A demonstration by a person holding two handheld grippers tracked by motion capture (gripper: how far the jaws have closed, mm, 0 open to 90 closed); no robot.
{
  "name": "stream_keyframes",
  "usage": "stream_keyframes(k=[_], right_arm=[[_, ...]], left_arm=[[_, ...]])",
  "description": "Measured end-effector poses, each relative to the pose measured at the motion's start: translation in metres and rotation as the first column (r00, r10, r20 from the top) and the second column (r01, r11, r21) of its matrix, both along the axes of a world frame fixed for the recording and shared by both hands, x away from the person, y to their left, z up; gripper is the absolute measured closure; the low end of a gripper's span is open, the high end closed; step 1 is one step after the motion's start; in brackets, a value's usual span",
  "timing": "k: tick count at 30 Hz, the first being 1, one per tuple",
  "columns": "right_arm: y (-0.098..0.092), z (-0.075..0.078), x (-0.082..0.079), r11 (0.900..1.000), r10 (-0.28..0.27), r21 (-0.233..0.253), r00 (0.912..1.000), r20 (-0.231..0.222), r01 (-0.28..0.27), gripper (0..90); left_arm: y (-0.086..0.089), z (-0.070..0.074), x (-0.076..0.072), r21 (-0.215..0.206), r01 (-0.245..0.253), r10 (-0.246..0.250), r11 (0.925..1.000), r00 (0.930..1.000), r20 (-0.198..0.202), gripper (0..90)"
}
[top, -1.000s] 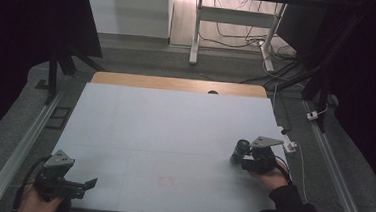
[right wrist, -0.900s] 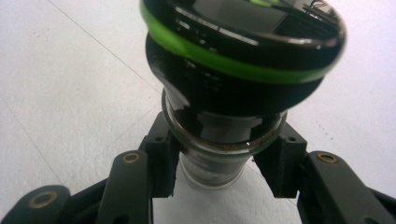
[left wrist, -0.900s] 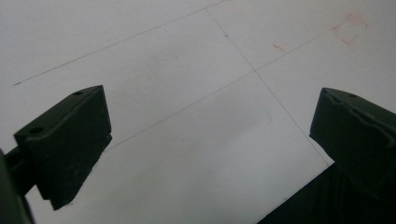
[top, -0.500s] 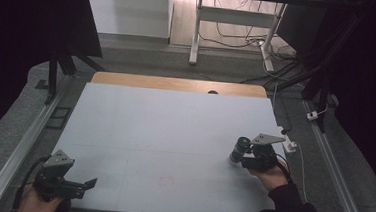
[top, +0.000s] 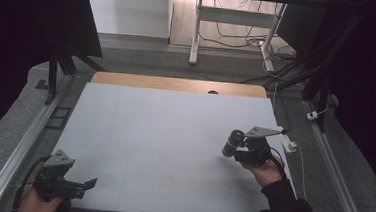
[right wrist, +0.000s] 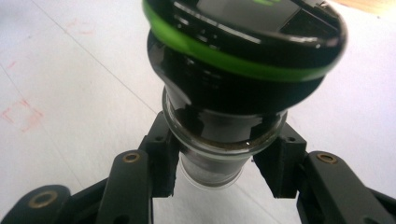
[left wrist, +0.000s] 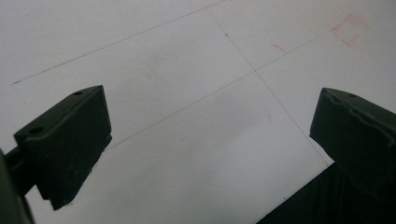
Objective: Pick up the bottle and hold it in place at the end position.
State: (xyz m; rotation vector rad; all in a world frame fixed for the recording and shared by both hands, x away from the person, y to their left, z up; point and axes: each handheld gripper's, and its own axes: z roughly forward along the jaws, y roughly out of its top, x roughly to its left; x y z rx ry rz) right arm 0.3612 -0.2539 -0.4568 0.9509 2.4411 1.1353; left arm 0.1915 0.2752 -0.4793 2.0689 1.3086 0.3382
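White table sheet [top: 164,134], thin pencil lines crossing it; faint red square mark [left wrist: 349,29] drawn on it in the left gripper view, another red mark [right wrist: 21,114] in the right gripper view. Bare wooden strip [top: 177,83] along the far edge of the table.

Right gripper [top: 237,150], held in the right hand [top: 268,169] at the right side of the sheet, clamped on a jar [right wrist: 233,79]: clear glass neck between the 2 jaws, black body, black lid with a green ring. In the high view the jar [top: 232,142] sticks out leftward from the gripper, lying roughly level and close over the sheet. Contact with the sheet: cannot tell.

Left gripper [top: 77,186] at the near left corner, in the left hand [top: 36,203], jaws wide apart with bare sheet between them [left wrist: 210,140]. Well apart from the right gripper.

Around: metal rails [top: 28,145] along both table sides, grey floor covering, a white adapter [top: 289,144] with cable just off the right edge near the right gripper. Beyond the table, white frame legs [top: 197,26] and loose cables [top: 241,37] on the floor. The sheet between the 2 grippers lies bare.
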Motion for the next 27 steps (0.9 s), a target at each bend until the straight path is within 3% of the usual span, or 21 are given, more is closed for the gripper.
stream_keyframes(k=[7, 17, 27], right_arm=[[0.017, 0.006, 0.004, 1.0, 0.029, -0.008, 0.9995, 0.008, -0.029, 53.1], [0.039, 0.011, 0.014, 0.999, 0.029, 0.028, 0.9995, -0.012, -0.029, 53.1], [0.065, 0.01, 0.022, 0.997, 0.074, -0.022, 0.9972, 0.011, -0.074, 53.1]], left_arm=[[0.0, 0.0, 0.0, 0.0, 0.001, -0.001, 1.0, 1.0, 0.001, 0.0], [0.0, 0.0, 0.0, -0.002, 0.0, 0.0, 1.0, 1.0, 0.002, 0.0], [0.0, 0.0, -0.001, -0.004, 0.0, 0.0, 1.0, 1.0, 0.006, 0.0]])
